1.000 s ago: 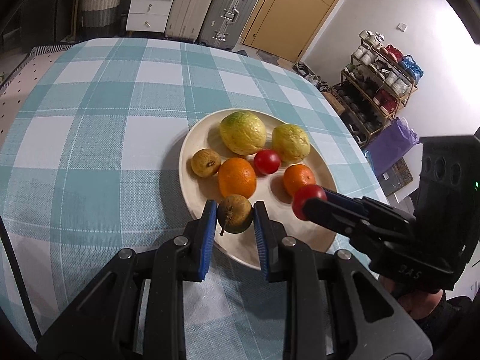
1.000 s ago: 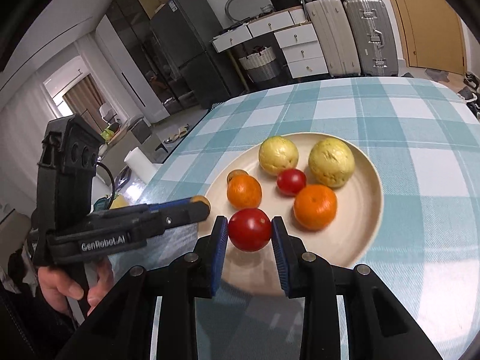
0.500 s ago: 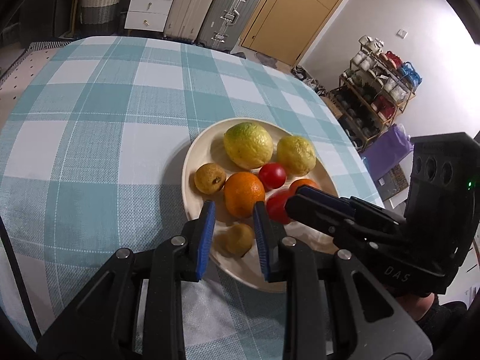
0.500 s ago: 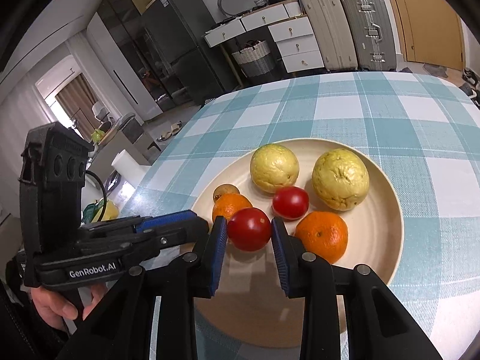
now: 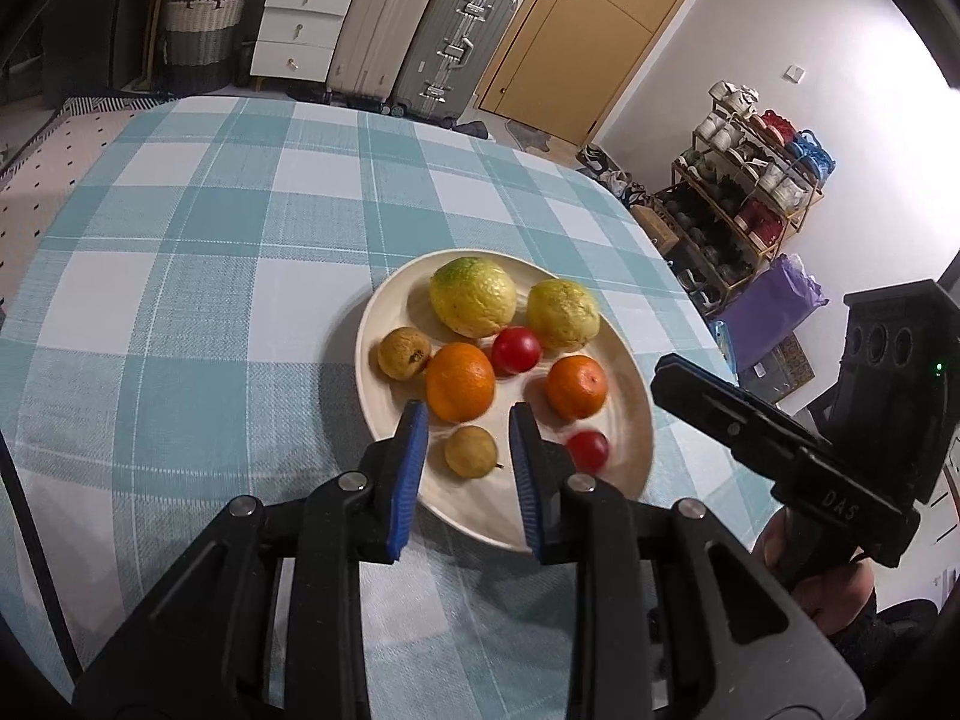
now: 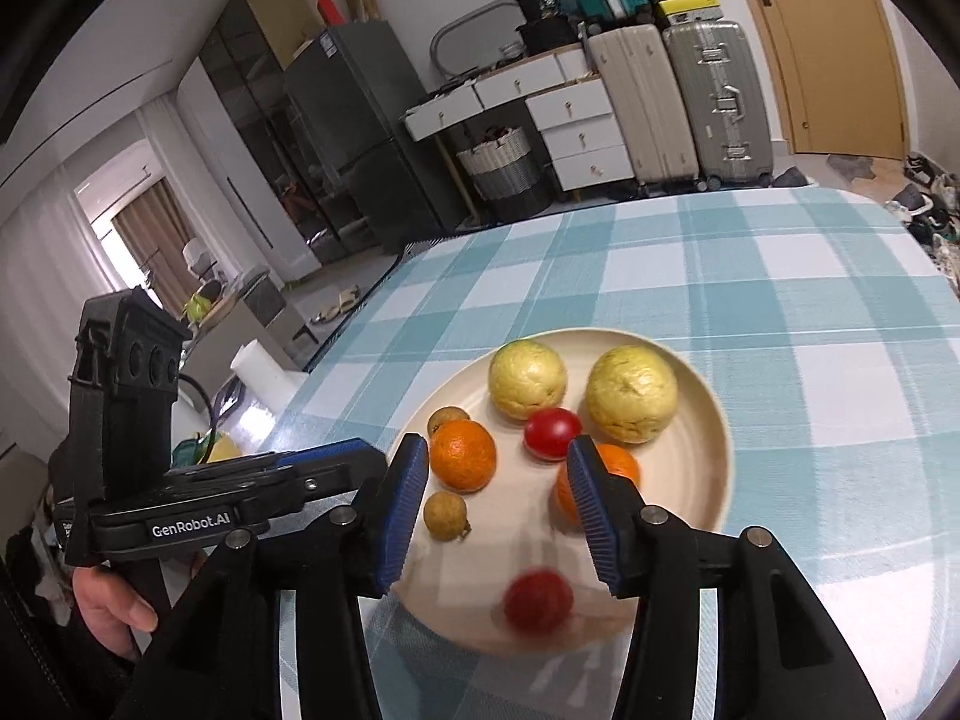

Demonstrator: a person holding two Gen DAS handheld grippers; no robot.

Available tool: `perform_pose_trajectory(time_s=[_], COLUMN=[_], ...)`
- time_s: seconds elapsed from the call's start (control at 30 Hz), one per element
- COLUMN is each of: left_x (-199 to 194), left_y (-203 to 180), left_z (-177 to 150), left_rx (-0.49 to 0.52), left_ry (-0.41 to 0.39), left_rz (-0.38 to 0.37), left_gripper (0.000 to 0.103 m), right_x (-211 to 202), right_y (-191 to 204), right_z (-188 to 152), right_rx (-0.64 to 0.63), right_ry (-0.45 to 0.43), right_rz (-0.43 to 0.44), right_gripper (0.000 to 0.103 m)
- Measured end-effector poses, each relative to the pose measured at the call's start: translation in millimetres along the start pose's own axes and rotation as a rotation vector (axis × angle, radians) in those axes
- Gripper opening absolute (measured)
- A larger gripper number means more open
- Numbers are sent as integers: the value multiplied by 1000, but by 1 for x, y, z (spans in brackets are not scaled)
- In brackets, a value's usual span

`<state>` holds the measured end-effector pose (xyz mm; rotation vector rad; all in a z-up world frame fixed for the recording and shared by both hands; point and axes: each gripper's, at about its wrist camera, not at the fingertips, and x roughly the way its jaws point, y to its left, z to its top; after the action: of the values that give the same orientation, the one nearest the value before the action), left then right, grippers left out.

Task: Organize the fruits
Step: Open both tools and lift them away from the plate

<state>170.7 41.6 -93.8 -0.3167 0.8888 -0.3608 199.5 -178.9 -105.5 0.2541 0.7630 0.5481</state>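
Observation:
A cream plate (image 5: 384, 330) (image 6: 714, 420) on the checked tablecloth holds several fruits: two yellow-green lemons, two oranges, two small brown fruits and two red tomatoes. My left gripper (image 5: 468, 426) is open above the near rim, with a small brown fruit (image 5: 471, 451) (image 6: 445, 515) lying free on the plate between its fingers. My right gripper (image 6: 498, 468) is open and empty; a blurred red tomato (image 6: 538, 600) (image 5: 588, 449) lies on the plate's near edge below it. The right gripper's body shows at the right of the left wrist view.
The round table (image 5: 180, 252) has a teal and white cloth. Its edge runs close to the plate on the right. Suitcases (image 5: 414, 42), white drawers and a shoe rack (image 5: 750, 180) stand beyond the table.
The right gripper opened and let go of the red tomato, which now lies on the plate. The left gripper opened wider and drew back, leaving the brown fruit on the plate.

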Motion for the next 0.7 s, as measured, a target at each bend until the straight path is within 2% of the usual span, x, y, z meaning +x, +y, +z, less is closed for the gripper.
perform_pose_trajectory(time_s=[0.3,0.37,0.6,0.7], left_x=[-22,-26,-39,-42], left_y=[-25,-31,-48,-53], left_z=[-26,-33,-58,-68], left_rx=[35,43,69,72], left_ry=[-10,-11,-16,-14], left_rz=[-10,-9,-5,1], left_gripper=[34,36,52,63], right_x=[-39,-47,-74,-83], right_y=[-10,-11,-6,-3], right_z=[-15,-20,-39,-48], right_rx=[46,48,37,27], right_ry=[-42,-50,-78,-83], right_rz=[-34,-38,-44,-45], right_gripper=[54,60,76,82])
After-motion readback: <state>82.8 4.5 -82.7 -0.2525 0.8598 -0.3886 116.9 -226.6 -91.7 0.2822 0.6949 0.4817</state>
